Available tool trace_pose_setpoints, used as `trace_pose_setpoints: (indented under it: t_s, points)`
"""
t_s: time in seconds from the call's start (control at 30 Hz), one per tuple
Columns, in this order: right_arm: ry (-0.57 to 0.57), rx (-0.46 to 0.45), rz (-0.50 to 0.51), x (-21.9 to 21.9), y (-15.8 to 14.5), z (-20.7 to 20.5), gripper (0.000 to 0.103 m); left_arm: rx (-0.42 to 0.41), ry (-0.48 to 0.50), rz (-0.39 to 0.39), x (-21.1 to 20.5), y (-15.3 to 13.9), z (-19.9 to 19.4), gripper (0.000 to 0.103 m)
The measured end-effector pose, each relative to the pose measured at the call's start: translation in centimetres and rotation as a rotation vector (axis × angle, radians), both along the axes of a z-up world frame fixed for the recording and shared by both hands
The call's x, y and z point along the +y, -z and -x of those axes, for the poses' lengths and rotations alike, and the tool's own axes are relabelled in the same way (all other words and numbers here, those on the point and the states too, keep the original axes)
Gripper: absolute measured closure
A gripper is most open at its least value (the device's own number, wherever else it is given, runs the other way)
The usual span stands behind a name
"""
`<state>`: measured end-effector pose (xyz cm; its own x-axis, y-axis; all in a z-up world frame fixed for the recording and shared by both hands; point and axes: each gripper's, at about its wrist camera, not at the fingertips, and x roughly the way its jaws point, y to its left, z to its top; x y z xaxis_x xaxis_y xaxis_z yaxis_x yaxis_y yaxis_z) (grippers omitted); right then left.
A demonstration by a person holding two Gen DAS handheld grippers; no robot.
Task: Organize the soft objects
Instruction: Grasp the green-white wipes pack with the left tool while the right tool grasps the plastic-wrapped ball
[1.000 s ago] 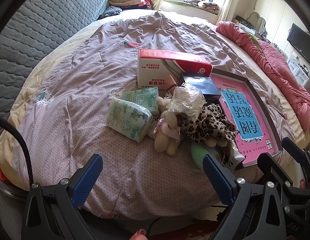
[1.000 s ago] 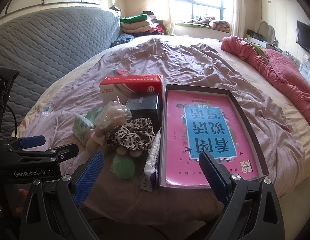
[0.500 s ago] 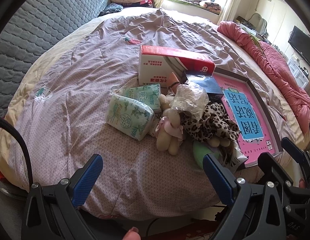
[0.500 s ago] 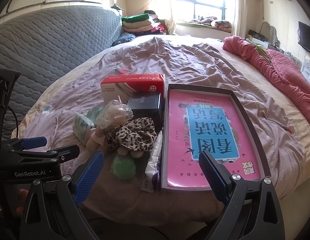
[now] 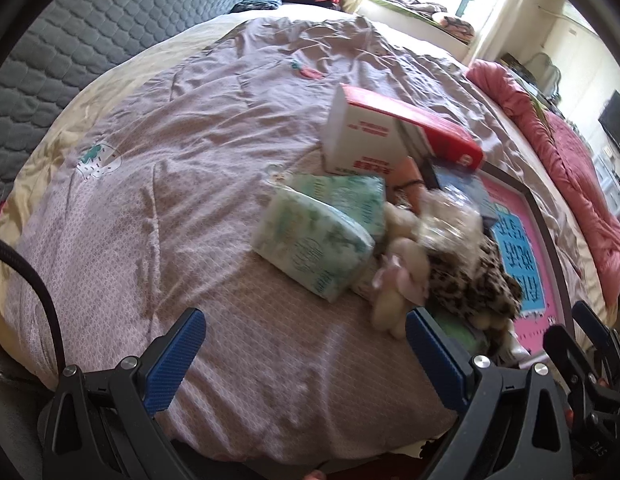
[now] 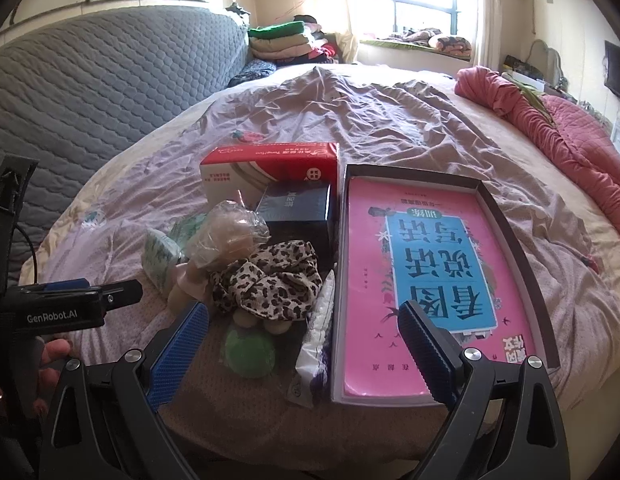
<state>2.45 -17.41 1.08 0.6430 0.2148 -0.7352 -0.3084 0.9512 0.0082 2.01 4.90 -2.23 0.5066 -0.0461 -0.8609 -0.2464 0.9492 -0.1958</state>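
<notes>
Setting: We stand at the near edge of a bed [image 6: 389, 120] spread with a lilac quilt, a heap of small things gathered near us.

Left gripper [image 5: 306, 344]: We hold it low over bare quilt with its blue pads spread wide and nothing between them, the heap just to its right. We judge it is lined up for a first pick.

Right gripper [image 6: 304, 336]: Its pads also stand wide apart and empty, framing the near end of the heap, so we judge either hand could take the first piece.

Soft things: Two tissue packs [image 5: 313, 244] lie at the left of the heap, touching each other. A cream plush toy [image 5: 397, 284] leans against them. A leopard-print scarf [image 6: 270, 280] is draped over the middle, and a green ball [image 6: 250, 354] sits just in front of it. A crinkled clear bag [image 6: 226, 236] rests on top; what it holds is unclear.

Hard things: A red and white carton [image 6: 270, 172] and a dark box [image 6: 296, 210] stand at the far side of the heap. We judge they are not ours to sort.

Tray: A shallow box [image 6: 509, 236] lies to the right of the heap, a pink book [image 6: 429, 264] flat inside it. We take it for a likely place to put the soft pieces, though nothing confirms that.

Stage: Nothing is lifted yet.
</notes>
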Motion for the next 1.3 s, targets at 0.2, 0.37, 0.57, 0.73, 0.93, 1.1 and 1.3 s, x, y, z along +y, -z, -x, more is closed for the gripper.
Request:
trace_pose_setpoints:
  t_s: [0.2, 0.37, 0.57, 0.73, 0.93, 1.1, 1.3]
  points:
    - [-0.007, -0.004, 0.007, 0.7, 0.5, -1.3, 0.007, 0.02, -0.044, 0.102, 2.0, 1.5, -2.0, 0.002]
    - [-0.001, -0.002, 0.02, 0.7, 1.2, -2.4, 0.007, 0.044, -0.087, 0.169, 3.0, 2.3, -4.1, 0.002]
    - [-0.054, -0.01, 0.012, 2.0, 1.3, -3.6, 0.007, 0.075, -0.15, 0.262, 4.2, 3.5, -6.4, 0.007]
    - [-0.113, -0.027, -0.003, 4.2, 1.1, -4.4, 0.007, 0.109, -0.197, 0.318, 4.9, 5.0, -7.3, 0.014]
    - [-0.14, -0.011, 0.042, 6.7, 2.3, -6.4, 0.007, 0.113, -0.192, 0.331, 4.9, 5.8, -7.7, 0.02]
    - [-0.16, 0.006, 0.079, 8.0, 3.6, -7.9, 0.007, 0.111, -0.187, 0.355, 5.0, 6.0, -8.0, 0.027]
    - [-0.192, 0.012, 0.098, 9.1, 4.6, -8.4, 0.015, 0.107, -0.197, 0.372, 5.3, 6.3, -7.5, 0.032]
